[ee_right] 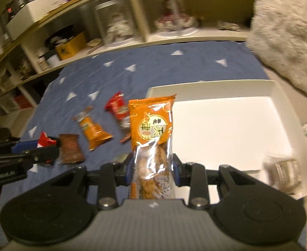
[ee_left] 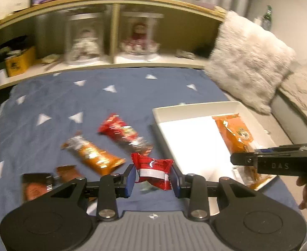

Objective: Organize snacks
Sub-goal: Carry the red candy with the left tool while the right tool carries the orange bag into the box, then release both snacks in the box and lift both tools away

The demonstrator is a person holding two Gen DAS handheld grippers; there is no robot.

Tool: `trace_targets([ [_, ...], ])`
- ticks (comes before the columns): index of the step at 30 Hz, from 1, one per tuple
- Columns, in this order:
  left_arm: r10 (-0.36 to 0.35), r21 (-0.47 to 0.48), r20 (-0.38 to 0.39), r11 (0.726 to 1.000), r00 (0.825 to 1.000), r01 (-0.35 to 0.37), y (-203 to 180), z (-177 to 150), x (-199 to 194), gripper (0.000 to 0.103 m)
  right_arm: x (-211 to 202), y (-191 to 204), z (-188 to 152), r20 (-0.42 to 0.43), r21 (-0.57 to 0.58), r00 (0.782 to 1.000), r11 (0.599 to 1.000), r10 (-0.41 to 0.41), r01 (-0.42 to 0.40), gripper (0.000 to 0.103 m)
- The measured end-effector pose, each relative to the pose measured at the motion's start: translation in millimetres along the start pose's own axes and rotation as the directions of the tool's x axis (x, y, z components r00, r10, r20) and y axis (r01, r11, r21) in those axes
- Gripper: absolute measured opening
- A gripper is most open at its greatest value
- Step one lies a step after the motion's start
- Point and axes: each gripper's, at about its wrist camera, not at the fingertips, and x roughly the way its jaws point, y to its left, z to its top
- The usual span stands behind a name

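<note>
My left gripper (ee_left: 153, 177) is shut on a small red and white snack packet (ee_left: 153, 172), held above the blue bedspread just left of the white box (ee_left: 195, 109). My right gripper (ee_right: 151, 172) is shut on a long orange snack packet (ee_right: 151, 129), held over the white box's (ee_right: 216, 85) left edge; this packet also shows in the left wrist view (ee_left: 235, 131). On the bedspread lie a red packet (ee_left: 122, 131), an orange packet (ee_left: 92, 153) and a brown packet (ee_left: 66, 172).
A small clear-wrapped item (ee_right: 283, 171) lies in the box's near right corner. A fluffy grey pillow (ee_left: 249, 62) leans behind the box. A shelf unit (ee_left: 111, 62) with dolls and boxes runs along the far edge of the bed.
</note>
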Motion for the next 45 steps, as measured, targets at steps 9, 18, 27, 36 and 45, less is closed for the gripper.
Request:
trace_targets([
  [9, -0.158, 0.094, -0.059, 0.982, 0.986, 0.163, -54, -1, 45, 0.038, 7, -53, -6, 0.0, 0.093, 0.999, 0.994, -0.052, 0.052, 0.041],
  [18, -0.217, 0.263, -0.165, 0.931, 0.962, 0.255, -72, -23, 82, 0.038, 43, -61, -14, -0.094, 0.109, 0.995, 0.993, -0.036, 0.046, 0.041],
  [27, -0.202, 0.405, -0.238, 0.869, 0.95, 0.286, -77, -31, 99, 0.04, 77, -47, -12, -0.164, 0.101, 0.986, 0.995, -0.009, 0.026, 0.041],
  [36, -0.23, 0.365, -0.258, 0.876, 0.939, 0.315, -71, -28, 100, 0.061, 92, -50, -15, -0.214, 0.124, 0.976, 0.991, -0.024, 0.052, 0.046],
  [45, -0.244, 0.31, -0.253, 0.896, 0.936, 0.317, -70, -25, 88, 0.069, 85, -47, -12, -0.194, 0.12, 0.98, 0.991, -0.033, 0.058, 0.062],
])
